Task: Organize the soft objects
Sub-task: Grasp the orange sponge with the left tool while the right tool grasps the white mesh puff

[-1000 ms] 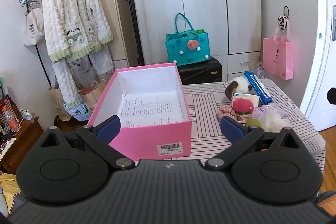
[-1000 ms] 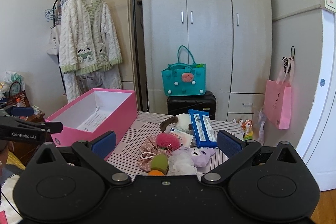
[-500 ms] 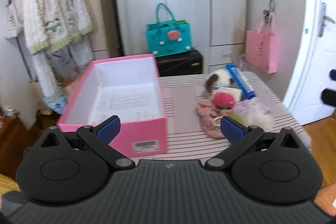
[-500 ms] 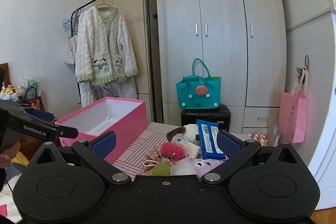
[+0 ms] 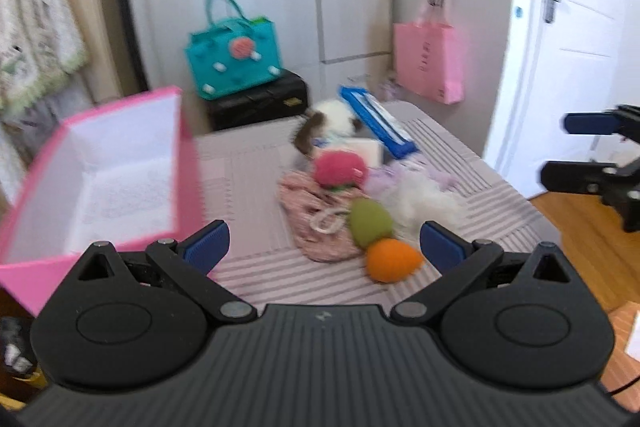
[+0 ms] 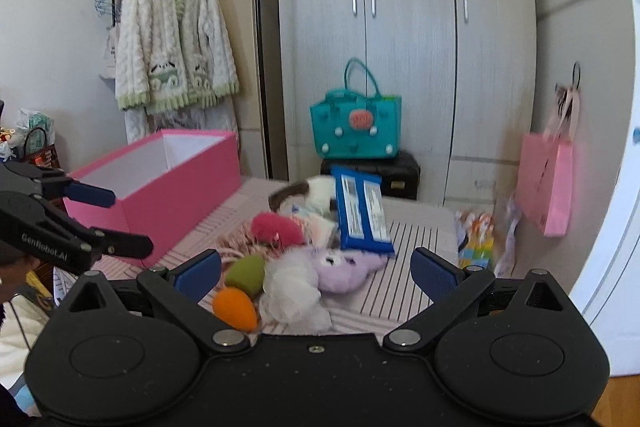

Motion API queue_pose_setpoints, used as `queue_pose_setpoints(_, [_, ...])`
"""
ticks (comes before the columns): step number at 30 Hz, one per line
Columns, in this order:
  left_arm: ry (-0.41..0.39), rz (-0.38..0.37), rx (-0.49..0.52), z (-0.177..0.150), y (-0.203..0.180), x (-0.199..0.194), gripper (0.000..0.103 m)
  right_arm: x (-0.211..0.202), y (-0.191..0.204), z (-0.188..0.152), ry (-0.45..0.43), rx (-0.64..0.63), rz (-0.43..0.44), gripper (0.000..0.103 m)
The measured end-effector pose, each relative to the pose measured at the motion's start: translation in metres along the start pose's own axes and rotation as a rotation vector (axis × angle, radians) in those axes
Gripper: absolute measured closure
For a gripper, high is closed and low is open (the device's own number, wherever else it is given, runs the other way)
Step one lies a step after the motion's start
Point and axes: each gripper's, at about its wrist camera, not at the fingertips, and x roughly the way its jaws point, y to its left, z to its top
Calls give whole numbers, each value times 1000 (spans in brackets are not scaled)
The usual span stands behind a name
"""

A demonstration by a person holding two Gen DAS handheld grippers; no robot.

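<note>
my left gripper point(image 5: 322, 242): jaws spread wide, nothing between them, held above the near edge of the table point(image 5: 248, 171).
my right gripper point(image 6: 316, 270): also wide apart and empty, hanging over the near side of the pile; in the left view it shows at the right edge, off the table's corner.
orange sponge point(image 5: 392, 259): nearest item, egg-shaped, on the striped cloth, touching the green sponge point(image 5: 370, 223) just behind it.
white fluff point(image 6: 292, 287): right of the sponges, against the purple plush point(image 6: 344, 267).
pink cloth point(image 5: 316, 223): crumpled under and left of the green sponge.
red plush point(image 5: 340, 169): sits on the far part of the pink cloth.
blue packet point(image 6: 360, 213): behind the purple plush, leaning on a brown-and-white plush point(image 6: 304, 193).
pink box point(image 5: 108, 171): left side of the table, lid off, white inside, a printed sheet on its floor; clear of the pile.
beyond table: teal bag point(image 6: 356, 127) on a black case point(image 6: 372, 167), in front of the wardrobe point(image 6: 404, 27); pink bag point(image 6: 548, 183) hanging at right.
left view: motion-blurred, fine detail unreadable.
</note>
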Motion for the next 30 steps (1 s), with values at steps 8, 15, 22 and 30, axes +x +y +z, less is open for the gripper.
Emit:
queue_pose_setpoints(8, [98,-107,-37,-16,-11,46,2,38,-14,-18,94,43,65,11])
queue_pose_setpoints(15, [90,-108,-8,-31,-27,72,4,51,-28,-24,126,108,142,12])
queue_pose_setpoints(22, [70,-113,34,-34,-40,85,11,75,-30,-28,172,152,200,15])
queue_pose_setpoints(30, [116,-111,-30,-36,-40,97,37,112,-27,-34,232,207,238,18])
